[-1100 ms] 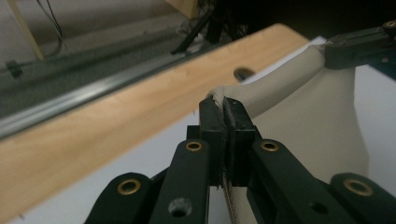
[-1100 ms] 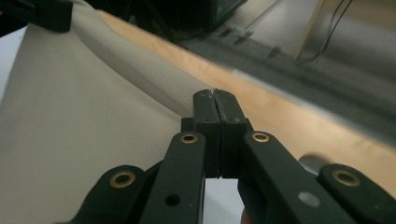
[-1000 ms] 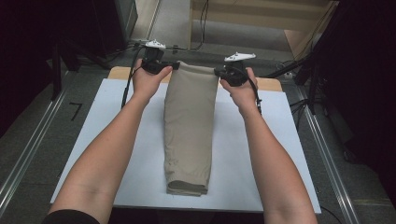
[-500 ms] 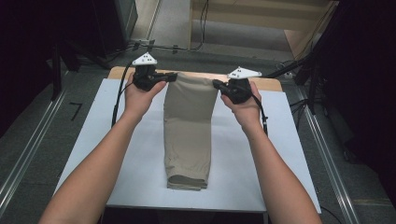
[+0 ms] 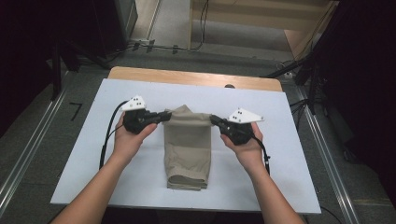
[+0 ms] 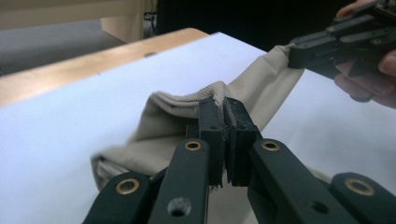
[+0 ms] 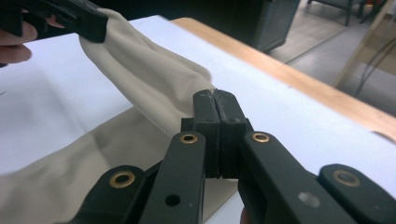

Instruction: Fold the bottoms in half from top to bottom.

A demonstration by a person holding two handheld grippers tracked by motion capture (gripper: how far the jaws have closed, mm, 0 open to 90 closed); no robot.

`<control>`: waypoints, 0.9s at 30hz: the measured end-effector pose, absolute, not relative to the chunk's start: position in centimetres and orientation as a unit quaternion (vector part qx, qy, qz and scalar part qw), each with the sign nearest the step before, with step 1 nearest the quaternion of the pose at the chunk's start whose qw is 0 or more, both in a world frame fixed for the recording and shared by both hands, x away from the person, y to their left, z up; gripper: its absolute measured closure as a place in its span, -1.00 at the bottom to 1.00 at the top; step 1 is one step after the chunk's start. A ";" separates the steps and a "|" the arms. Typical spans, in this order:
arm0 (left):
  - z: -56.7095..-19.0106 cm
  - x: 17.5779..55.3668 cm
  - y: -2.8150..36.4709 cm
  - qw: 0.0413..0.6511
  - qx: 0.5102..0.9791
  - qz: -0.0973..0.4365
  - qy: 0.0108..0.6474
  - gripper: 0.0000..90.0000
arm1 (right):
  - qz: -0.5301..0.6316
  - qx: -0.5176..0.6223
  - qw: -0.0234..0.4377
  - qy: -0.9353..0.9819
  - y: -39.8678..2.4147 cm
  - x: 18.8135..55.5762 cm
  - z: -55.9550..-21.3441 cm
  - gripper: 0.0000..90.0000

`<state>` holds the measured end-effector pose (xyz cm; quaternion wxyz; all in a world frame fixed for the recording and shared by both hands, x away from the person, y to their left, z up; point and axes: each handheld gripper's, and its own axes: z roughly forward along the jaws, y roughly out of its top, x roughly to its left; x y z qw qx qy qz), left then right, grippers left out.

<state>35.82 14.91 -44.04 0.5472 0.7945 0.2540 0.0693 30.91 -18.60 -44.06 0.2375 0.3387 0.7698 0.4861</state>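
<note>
**Inspector:** State the position of the garment.

**Assistant:** The beige trousers (image 5: 187,144) lie folded lengthwise at the centre of the high view, on the white sheet (image 5: 84,177) that covers the tabletop (image 5: 140,73). The near end is folded and rests flat toward the lower centre of the frame. The far end is raised off the sheet and doubled toward the near end.

**Inspector:** The left gripper?

**Assistant:** The left gripper (image 5: 163,116) sits left of centre in the high view, in the person's left hand (image 5: 127,140). Its fingers are clamped on the left corner of the raised edge. In the left gripper view the fingers (image 6: 210,126) stand pressed together at mid-frame with the ribbed hem of the cloth pinched between them.

**Inspector:** The right gripper?

**Assistant:** The right gripper (image 5: 214,120) sits right of centre in the high view, in the right hand (image 5: 247,147). Its fingers are clamped on the right corner of the same edge. In the right gripper view the fingers (image 7: 205,116) meet at mid-frame with cloth caught at their tips; the fabric runs from there to the upper left of the frame, where the other gripper holds it.

**Inspector:** Condition of the cloth between them?

**Assistant:** The edge hangs in a shallow sag between the two grips, clear of the sheet. The lower layer lies flat beneath it.

**Inspector:** Surroundings?

**Assistant:** A strip of bare wood shows along the far edge of the tabletop. Grey floor (image 5: 42,140) with metal rails lies at both sides.
</note>
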 end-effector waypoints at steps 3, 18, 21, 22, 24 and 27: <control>-45.4 33.2 15.5 0.544 0.799 0.058 0.249 0.97 | 0.491 0.332 0.231 0.772 -18.6 28.9 -44.6 0.94; -48.1 21.5 16.8 0.531 0.827 -0.022 0.182 0.62 | 0.494 0.298 0.159 0.801 -19.3 18.1 -48.2 0.62; -46.7 21.1 17.2 0.562 0.807 -0.030 0.176 0.11 | 0.522 0.276 0.117 0.799 -19.8 16.7 -47.1 0.17; -46.2 21.4 17.1 0.573 0.799 -0.031 0.179 0.03 | 0.536 0.276 0.115 0.790 -20.0 16.5 -46.5 0.15; -45.5 22.4 16.3 0.585 0.787 -0.032 0.194 0.11 | 0.548 0.290 0.122 0.775 -19.9 16.8 -46.0 0.19; -46.0 23.7 13.8 0.547 0.810 0.006 0.212 0.46 | 0.537 0.325 0.133 0.767 -18.4 18.5 -46.3 0.49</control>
